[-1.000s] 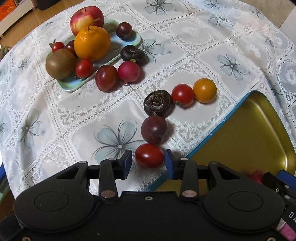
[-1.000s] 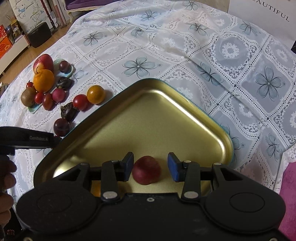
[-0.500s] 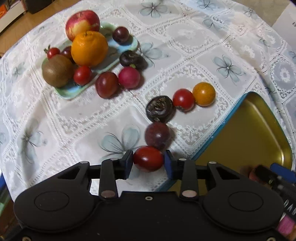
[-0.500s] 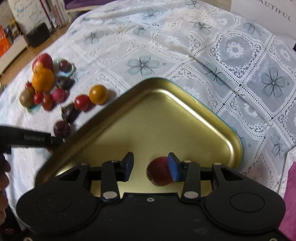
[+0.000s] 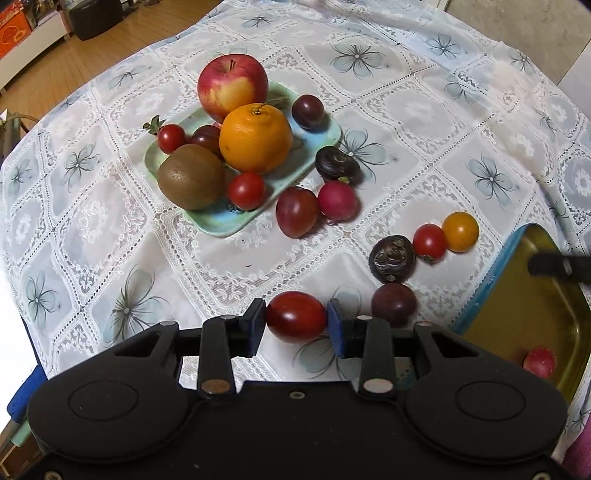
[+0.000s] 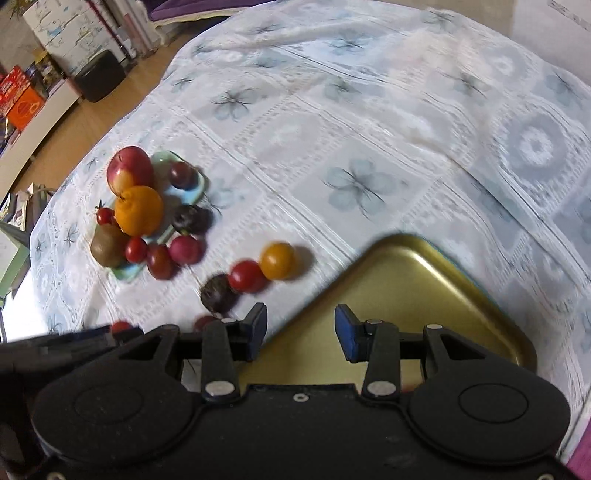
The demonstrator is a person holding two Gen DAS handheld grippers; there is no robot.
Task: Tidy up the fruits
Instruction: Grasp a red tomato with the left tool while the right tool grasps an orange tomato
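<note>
A lived-in home, by every sign. White lace tablecloth with grey-blue flower print over the desk. Beyond the desk from the right claw: warm wooden plank floor, low white cabinet, round dark brown stool, crowded bookshelf of upright spines. Bright red and orange printed boxes stacked further left.

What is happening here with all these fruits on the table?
A person is sorting fruit with two handheld grippers. The left gripper has just closed its jaws on a red tomato lifted off the tablecloth. The right gripper hangs with open, empty jaws over the gold tray, where one red fruit already lies. Other small fruits remain on the cloth beside the green plate.
</note>
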